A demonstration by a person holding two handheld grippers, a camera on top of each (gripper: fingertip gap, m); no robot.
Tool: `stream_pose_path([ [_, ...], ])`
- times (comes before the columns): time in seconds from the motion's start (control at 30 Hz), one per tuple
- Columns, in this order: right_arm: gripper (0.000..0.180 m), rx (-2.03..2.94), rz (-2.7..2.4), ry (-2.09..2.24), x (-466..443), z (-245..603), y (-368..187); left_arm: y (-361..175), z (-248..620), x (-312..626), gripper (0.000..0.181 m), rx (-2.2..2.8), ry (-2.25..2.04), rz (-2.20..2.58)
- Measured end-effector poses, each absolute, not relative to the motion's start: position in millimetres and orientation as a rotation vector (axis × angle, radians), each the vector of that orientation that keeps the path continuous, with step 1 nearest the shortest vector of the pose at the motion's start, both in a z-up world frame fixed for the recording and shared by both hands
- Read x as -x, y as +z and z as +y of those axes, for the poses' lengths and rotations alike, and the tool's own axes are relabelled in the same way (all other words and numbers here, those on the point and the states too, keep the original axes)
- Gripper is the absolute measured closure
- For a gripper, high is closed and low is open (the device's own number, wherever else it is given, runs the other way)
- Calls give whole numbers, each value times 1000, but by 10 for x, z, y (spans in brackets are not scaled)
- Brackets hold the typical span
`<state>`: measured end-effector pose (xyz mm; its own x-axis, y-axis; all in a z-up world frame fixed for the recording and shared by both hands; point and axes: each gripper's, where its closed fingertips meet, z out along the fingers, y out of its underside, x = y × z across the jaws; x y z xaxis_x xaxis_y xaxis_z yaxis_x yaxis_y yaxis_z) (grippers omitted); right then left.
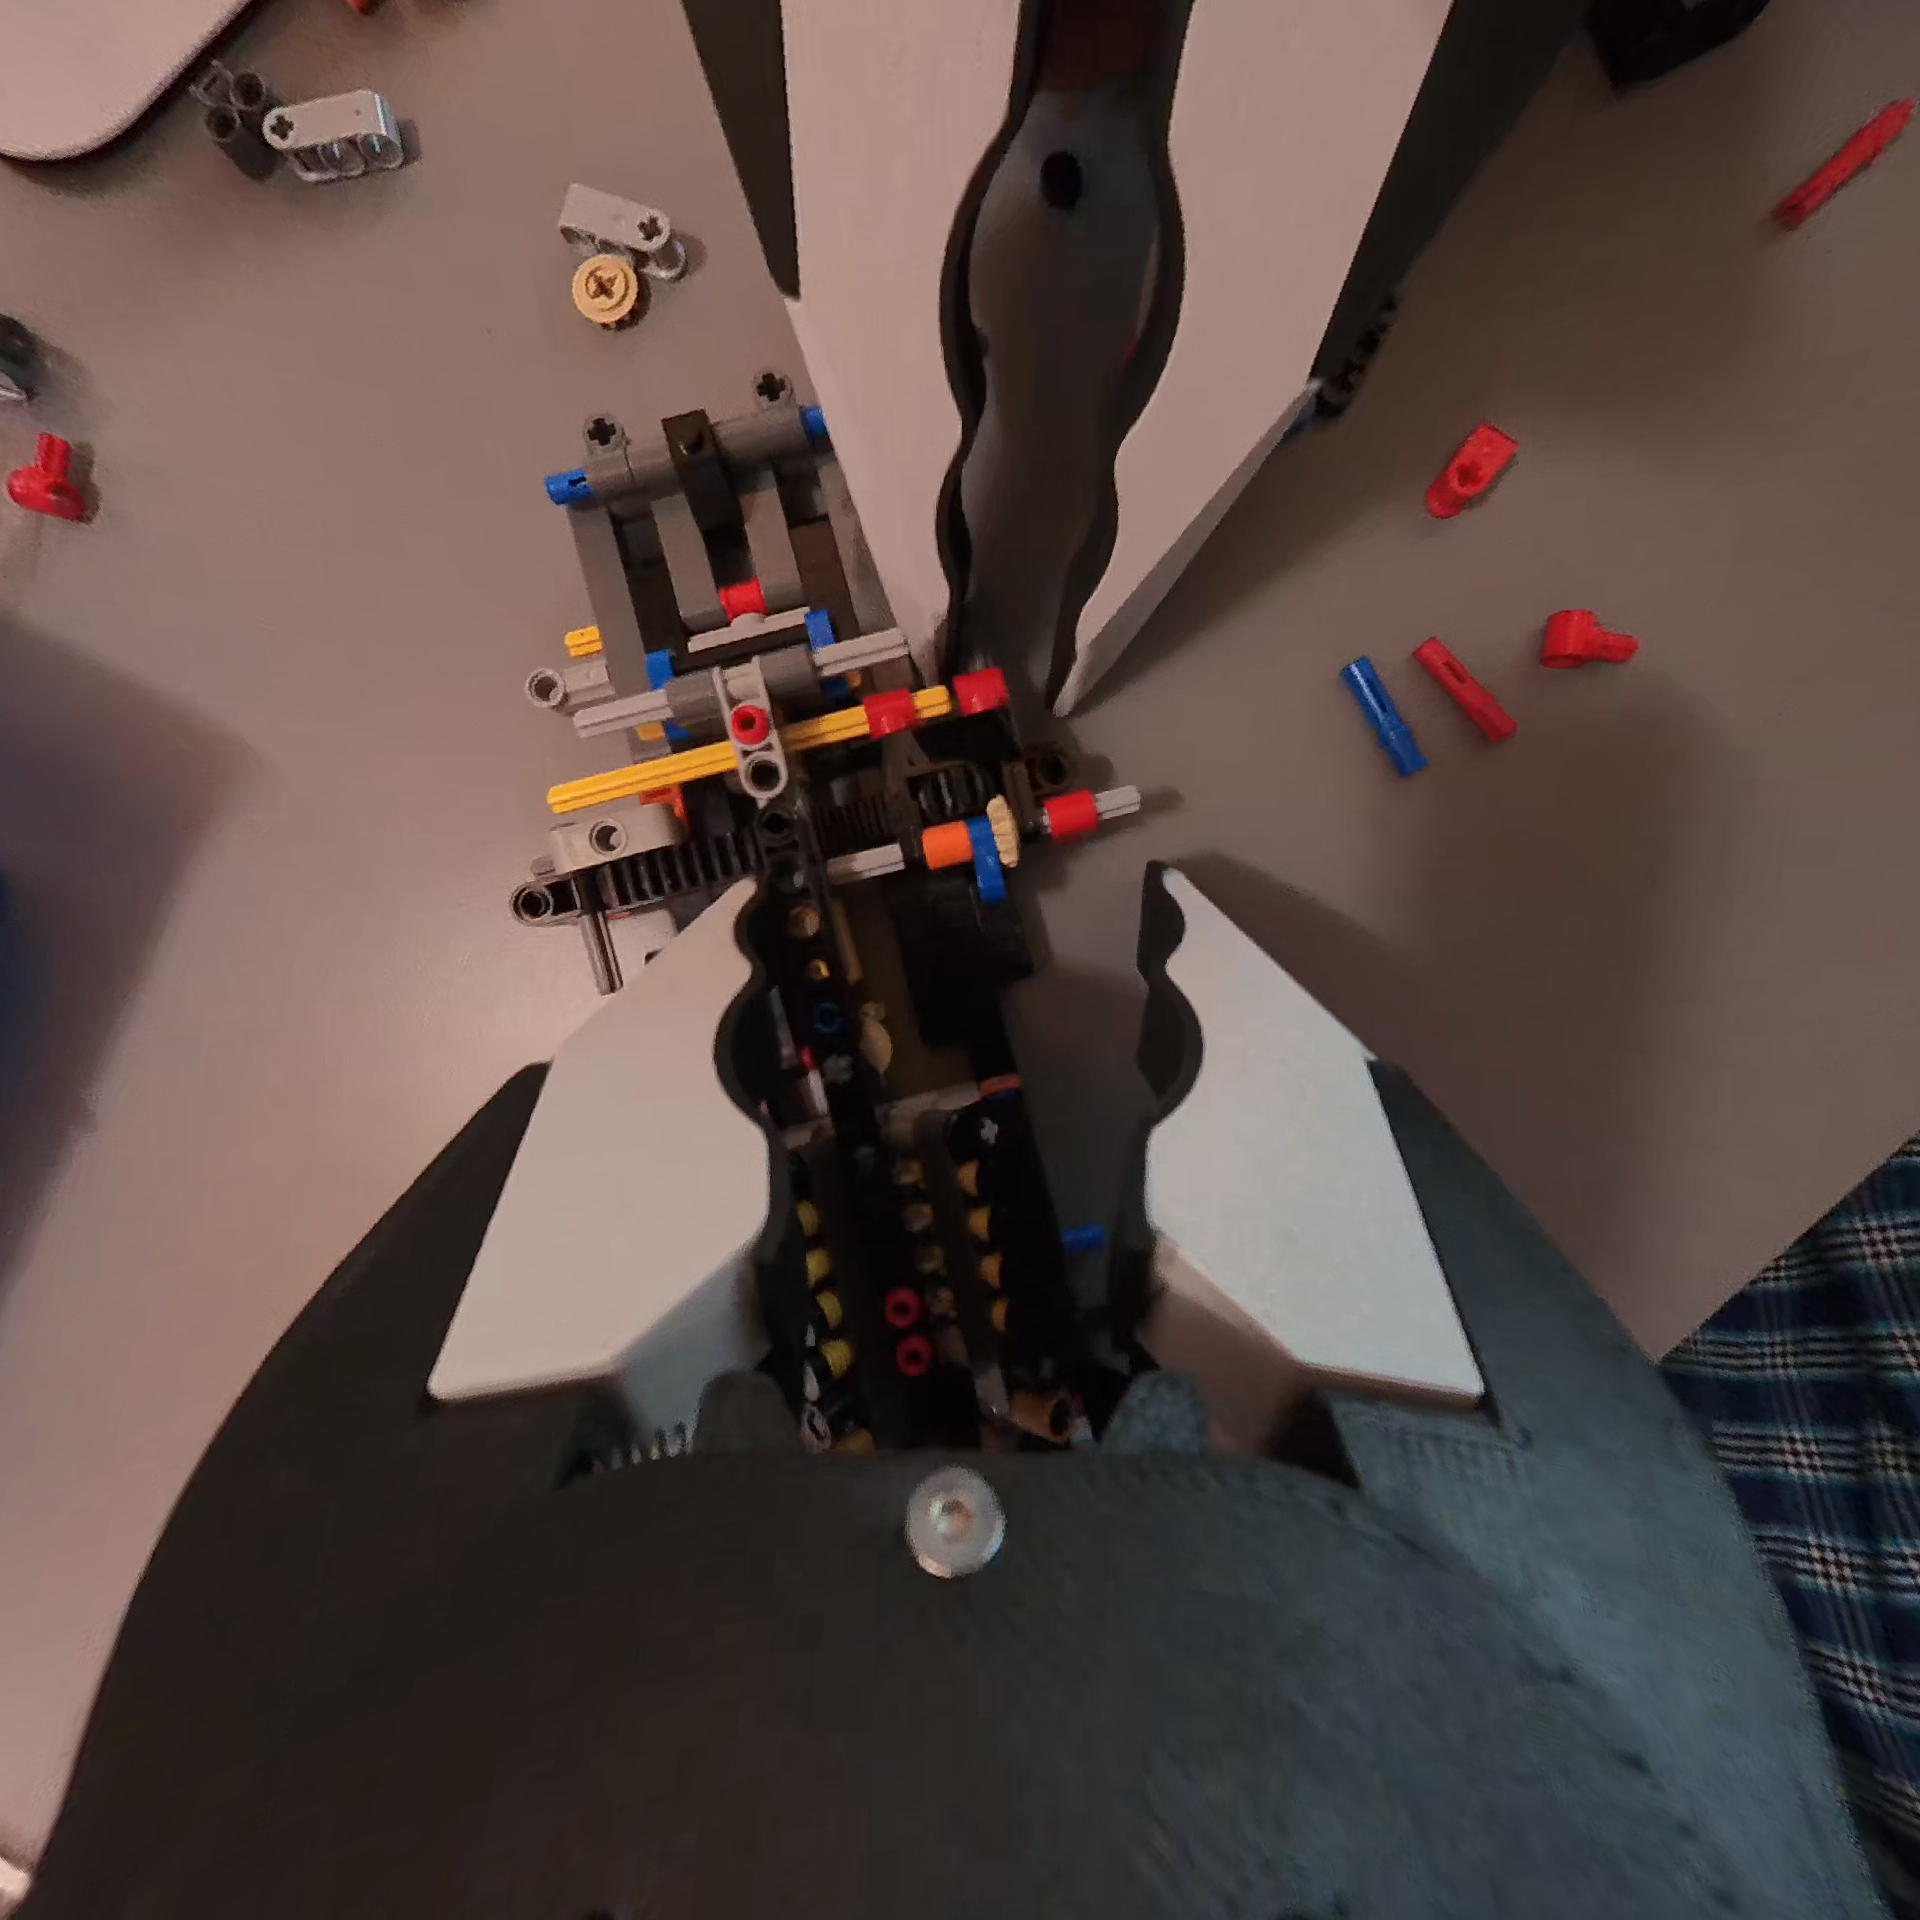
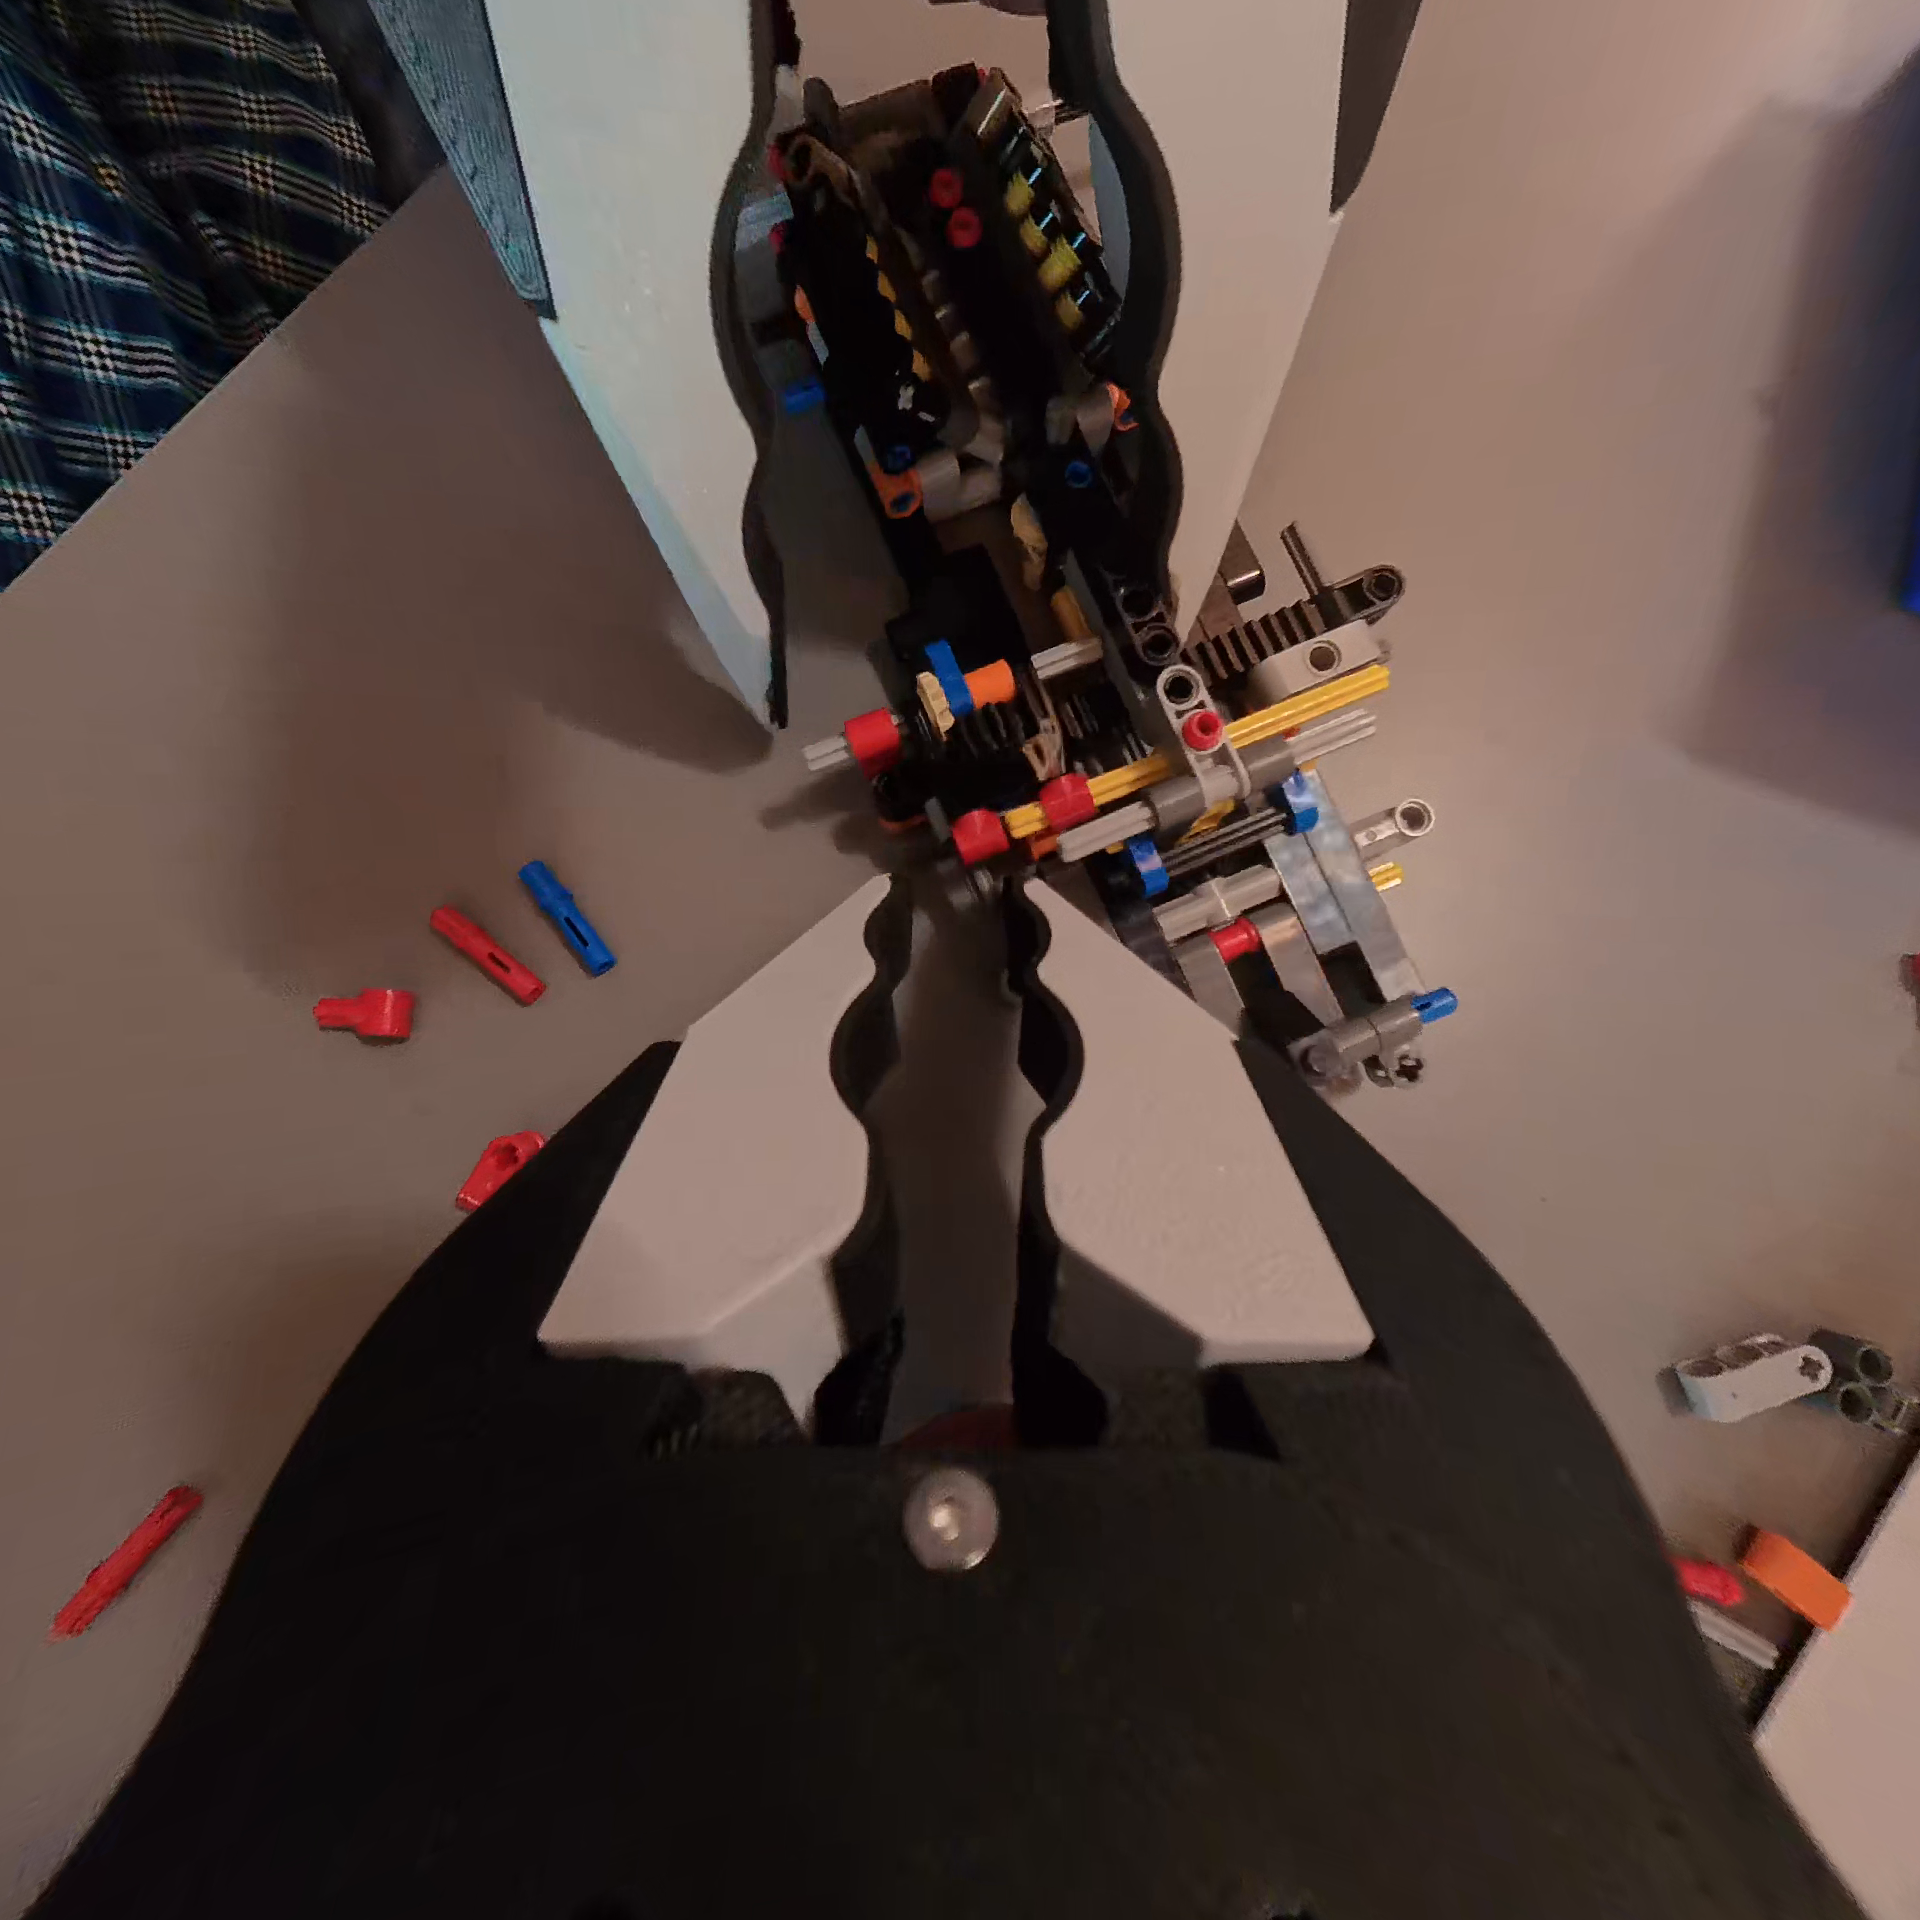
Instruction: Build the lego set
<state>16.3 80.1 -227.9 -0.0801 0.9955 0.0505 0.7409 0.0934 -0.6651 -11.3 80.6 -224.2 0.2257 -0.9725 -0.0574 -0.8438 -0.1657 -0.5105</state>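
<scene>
The partly built lego model (image 1: 748, 665) is a black, grey and yellow technic frame with gear racks, red bushes and blue pins. My left gripper (image 1: 945, 904) is shut on its long black body and holds it over the table. In the right wrist view the model (image 2: 1101, 727) reaches out from the left gripper (image 2: 977, 665) at the top. My right gripper (image 2: 966, 904) has its tips closed on a small grey part at the model's edge, beside a red bush (image 2: 977, 834). In the left wrist view the right gripper (image 1: 1013, 686) comes in from the top.
Loose parts lie on the beige table: red pins (image 1: 1465, 686), a blue pin (image 1: 1382, 717), a red axle (image 1: 1844, 166), a tan gear (image 1: 606, 288) and grey connectors (image 1: 332, 130). A white tray edge (image 2: 1849, 1714) holds an orange piece (image 2: 1797, 1579). Plaid cloth (image 1: 1829, 1403) lies past the table edge. The grippers are tip to tip, or close to it.
</scene>
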Motion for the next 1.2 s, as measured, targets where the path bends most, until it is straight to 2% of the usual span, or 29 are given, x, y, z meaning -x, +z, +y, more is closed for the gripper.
stream_pose_path([
  [0.07,165,1698,-1875,670,-161,801,-2277,-2244,821,107,114,2080,-390,1659],
  [0.3,164,1704,-1874,687,-150,790,-2290,-2234,897,114,136,2098,-374,1611],
  [0.4,164,1705,-1874,696,-147,785,-2295,-2240,906,117,138,2098,-368,1607],
  [0.57,156,1693,-1876,699,-178,783,-2231,-2251,860,133,128,2105,-384,1626],
  [1.07,158,1626,-1893,613,-168,797,-2123,-2241,867,145,136,2080,-354,1637],
  [1.2,153,1595,-1917,593,-183,780,-2073,-2240,840,137,137,2058,-367,1661],
])
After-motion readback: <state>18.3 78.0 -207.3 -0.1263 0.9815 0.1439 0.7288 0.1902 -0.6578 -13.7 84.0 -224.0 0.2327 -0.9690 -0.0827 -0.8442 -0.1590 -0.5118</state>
